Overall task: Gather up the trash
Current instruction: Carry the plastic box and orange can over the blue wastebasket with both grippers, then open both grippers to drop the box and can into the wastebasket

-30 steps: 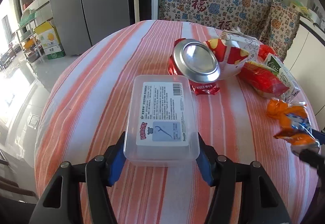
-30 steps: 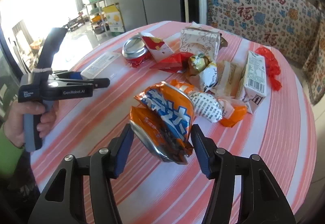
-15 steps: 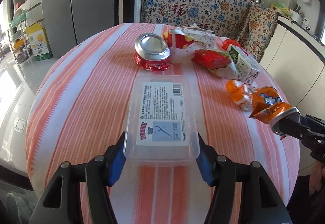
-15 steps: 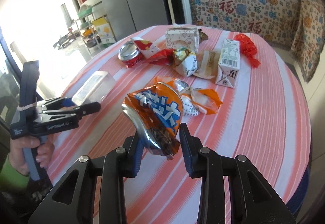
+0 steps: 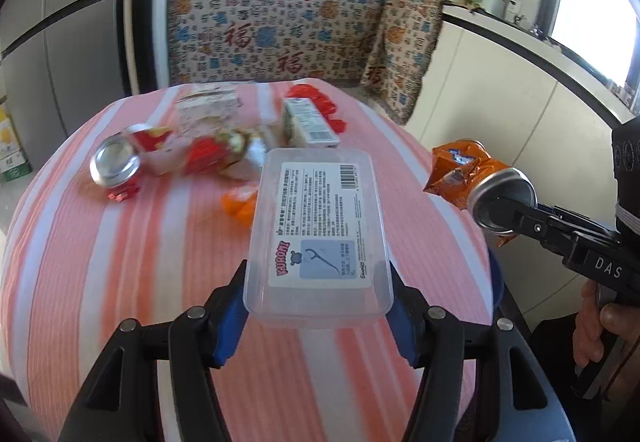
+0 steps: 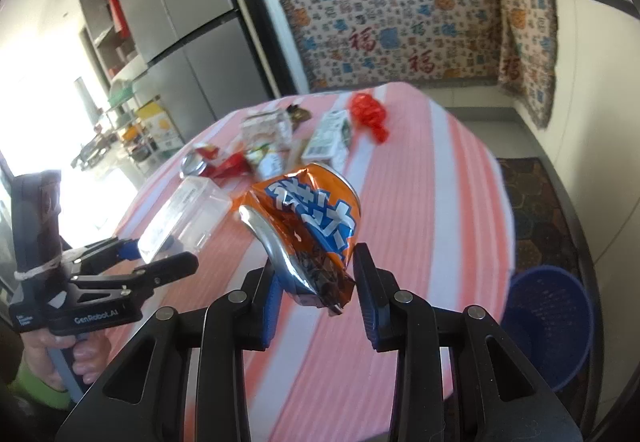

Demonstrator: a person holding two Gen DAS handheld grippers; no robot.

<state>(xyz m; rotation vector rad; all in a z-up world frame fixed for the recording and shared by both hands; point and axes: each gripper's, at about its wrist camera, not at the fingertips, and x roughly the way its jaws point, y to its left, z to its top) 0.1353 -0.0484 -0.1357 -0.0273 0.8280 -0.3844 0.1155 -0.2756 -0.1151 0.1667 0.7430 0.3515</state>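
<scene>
My left gripper point(image 5: 318, 302) is shut on a clear plastic box point(image 5: 318, 238) with a white label and holds it above the striped round table point(image 5: 100, 250). It also shows in the right wrist view point(image 6: 184, 217). My right gripper point(image 6: 316, 282) is shut on a crushed orange can point(image 6: 308, 226), held above the table's right side; the can also shows in the left wrist view point(image 5: 476, 181). More trash lies at the table's far side: a crushed red can point(image 5: 116, 165), wrappers point(image 5: 216, 149), a milk carton point(image 5: 308, 121) and a red bag point(image 6: 368, 113).
A blue basket point(image 6: 548, 326) stands on the floor to the right of the table, beside a patterned rug point(image 6: 536, 197). A fridge point(image 6: 192, 37) and a cloth-covered counter point(image 6: 400, 29) stand behind. White cabinets point(image 5: 500, 101) line the right wall.
Both grippers have lifted and swung to the right with their loads. The orange can is now near the table's right edge, and the blue basket has come into the right wrist view.
</scene>
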